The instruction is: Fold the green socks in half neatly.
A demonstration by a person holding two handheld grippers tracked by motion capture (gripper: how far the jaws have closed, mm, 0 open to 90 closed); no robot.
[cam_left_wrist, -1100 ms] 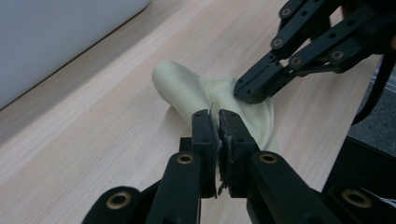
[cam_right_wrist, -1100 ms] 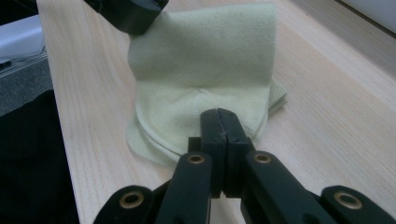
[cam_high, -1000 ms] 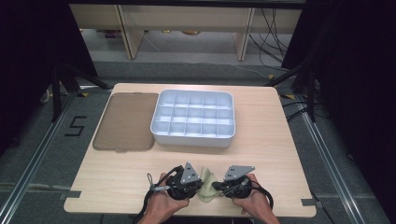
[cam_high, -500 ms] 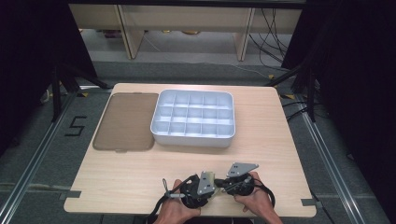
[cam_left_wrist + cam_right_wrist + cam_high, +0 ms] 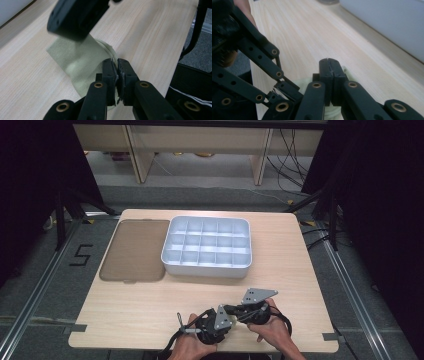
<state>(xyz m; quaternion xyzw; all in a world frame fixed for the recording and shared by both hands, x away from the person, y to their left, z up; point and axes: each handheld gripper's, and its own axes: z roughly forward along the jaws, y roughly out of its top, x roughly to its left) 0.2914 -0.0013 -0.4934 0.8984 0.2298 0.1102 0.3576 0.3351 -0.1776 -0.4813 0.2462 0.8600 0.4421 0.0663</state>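
Note:
A pale green ribbed cloth [image 5: 80,57], like a small sock, lies on the wooden table [image 5: 140,305] near its front edge. My left gripper [image 5: 117,62] is shut on the cloth's hemmed edge, which is pinched between the pads. My right gripper [image 5: 329,61] is also shut, with the cloth [image 5: 344,71] bunched under and between its jaws. In the left gripper view the right gripper's black body [image 5: 77,17] hangs just above the cloth. In the high view the left gripper [image 5: 220,322] and right gripper [image 5: 240,312] stand close together, and a sliver of the cloth [image 5: 232,322] shows between them.
A white tray [image 5: 206,266] with several compartments stands at the table's middle back, also seen as a white tray [image 5: 387,22] ahead of the right gripper. A flat brown lid [image 5: 134,250] lies to its left. The table's front edge [image 5: 150,345] is just behind both hands.
My left hand has moved right and down toward the right gripper. The two grippers now nearly touch and cover most of the cloth that showed between them before. The right hand stayed put.

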